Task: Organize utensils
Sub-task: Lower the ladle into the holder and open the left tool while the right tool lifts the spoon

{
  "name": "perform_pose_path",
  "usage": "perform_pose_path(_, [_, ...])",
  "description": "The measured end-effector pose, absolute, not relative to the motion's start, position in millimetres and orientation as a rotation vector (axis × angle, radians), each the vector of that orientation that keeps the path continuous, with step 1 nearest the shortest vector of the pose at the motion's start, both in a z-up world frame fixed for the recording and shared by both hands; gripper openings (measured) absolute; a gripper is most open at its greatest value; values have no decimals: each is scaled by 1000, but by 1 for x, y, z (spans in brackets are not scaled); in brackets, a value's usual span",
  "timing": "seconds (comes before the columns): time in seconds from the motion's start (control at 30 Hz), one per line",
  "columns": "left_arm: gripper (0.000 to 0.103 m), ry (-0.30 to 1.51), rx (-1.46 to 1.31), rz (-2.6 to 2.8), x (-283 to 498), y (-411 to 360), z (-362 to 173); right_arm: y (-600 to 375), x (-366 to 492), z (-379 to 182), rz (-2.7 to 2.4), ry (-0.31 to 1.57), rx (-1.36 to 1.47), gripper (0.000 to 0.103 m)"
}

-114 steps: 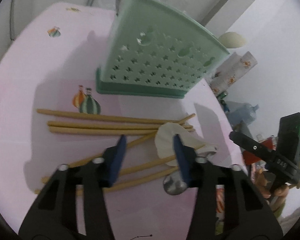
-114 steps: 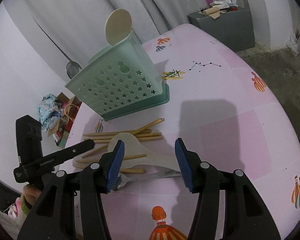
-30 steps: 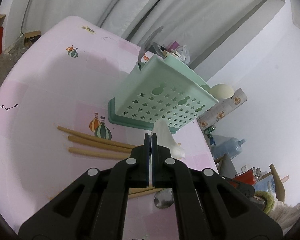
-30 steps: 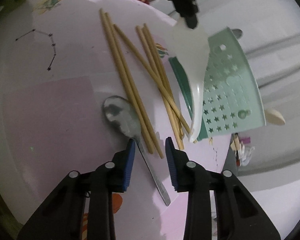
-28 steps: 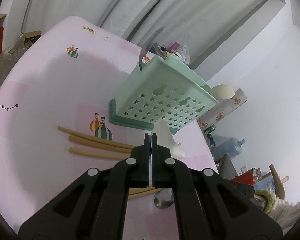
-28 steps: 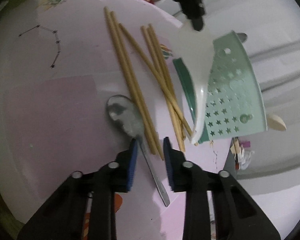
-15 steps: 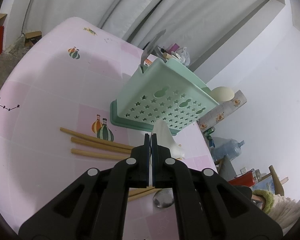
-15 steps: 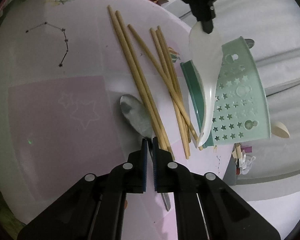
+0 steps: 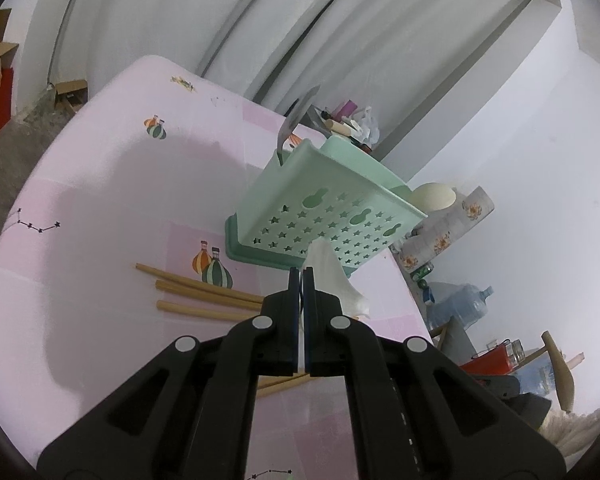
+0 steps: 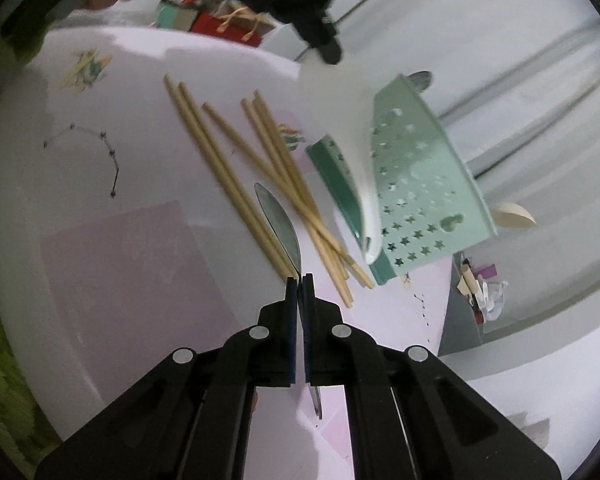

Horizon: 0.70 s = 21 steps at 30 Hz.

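Both jaws tight: left gripper (image 9: 299, 276) on white spatula (image 9: 332, 280), right gripper (image 10: 299, 282) on metal spoon (image 10: 280, 228).

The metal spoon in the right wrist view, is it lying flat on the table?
No, the metal spoon is clamped at its handle by the shut right gripper, its bowl turned on edge above the chopsticks.

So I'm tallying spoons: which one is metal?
The metal spoon pinched in the right claw; the white one is the left claw's.

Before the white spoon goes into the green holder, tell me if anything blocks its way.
Nothing visible does. The left gripper holds the white spoon just in front of the green holder; a metal utensil and a cream spoon stand at the holder's ends, the middle looks free.
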State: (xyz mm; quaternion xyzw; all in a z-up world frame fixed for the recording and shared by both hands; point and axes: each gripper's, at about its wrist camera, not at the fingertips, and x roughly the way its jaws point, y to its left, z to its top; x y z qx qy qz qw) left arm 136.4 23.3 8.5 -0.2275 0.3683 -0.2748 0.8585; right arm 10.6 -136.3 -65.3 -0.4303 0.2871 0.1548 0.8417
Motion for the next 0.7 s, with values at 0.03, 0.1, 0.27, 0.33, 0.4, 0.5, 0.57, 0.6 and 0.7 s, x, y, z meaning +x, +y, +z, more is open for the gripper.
perform_pose_path(0.03, [0,769,-477,-575,135,24,10,-138,9,-61,315,600,-882,2])
perform_pose_path(0.1, [0,752,-477,-570,131,27,14,-141,9,-57,299,596,-852,2])
perform_pose_path(0.27, [0,678,-461,-576,118,34,36,-153,9,-37,241,576,-735,2])
perform_pose_path(0.33, [0,639,-453,-581,112,36,49,-159,8,-29,213,563,-686,2])
perform_pose_path(0.4, [0,593,-448,-582,108,40,65,-163,8,-23,193,553,-646,2])
perform_pose_path(0.5, [0,506,-435,-579,103,46,93,-172,9,-11,167,533,-587,2])
perform_pose_path(0.57, [0,442,-405,-570,101,49,112,-177,9,-5,153,518,-554,3])
perform_pose_path(0.6, [0,415,-379,-556,101,48,121,-179,10,-2,147,510,-539,2])
perform_pose_path(0.7, [0,355,-246,-474,105,39,143,-182,9,3,140,496,-513,2])
